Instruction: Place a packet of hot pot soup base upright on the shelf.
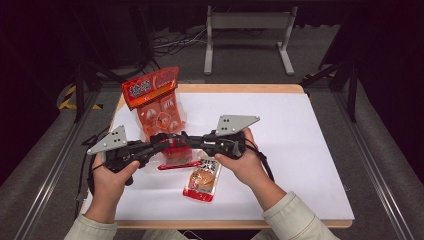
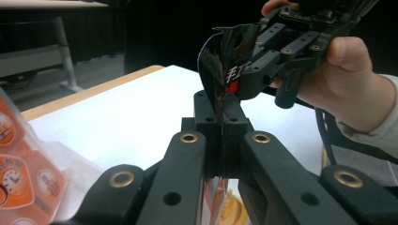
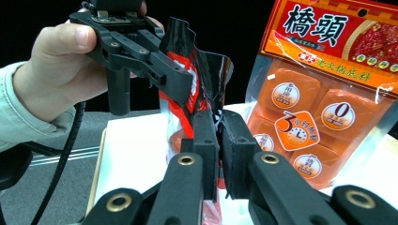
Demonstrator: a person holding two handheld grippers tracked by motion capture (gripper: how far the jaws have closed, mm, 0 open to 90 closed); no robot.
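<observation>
A small black and red snack packet (image 1: 175, 149) hangs above the white table (image 1: 300, 150), stretched between my two grippers. The left gripper (image 1: 166, 145) comes in from the left and the right gripper (image 1: 194, 141) from the right, tips almost meeting. In the left gripper view my left gripper (image 2: 223, 110) is shut on the packet's (image 2: 220, 61) lower edge, while the right gripper (image 2: 263, 70) clamps its upper part. In the right gripper view my right gripper (image 3: 220, 126) pinches the packet's (image 3: 187, 70) black film between nearly touching pads, with the left gripper (image 3: 155, 65) beyond.
A tall orange bag (image 1: 157, 102) of wrapped pieces stands just behind the grippers, close on the right in the right gripper view (image 3: 324, 93). A second small packet (image 1: 202, 182) and a red strip (image 1: 175, 165) lie on the table below the grippers.
</observation>
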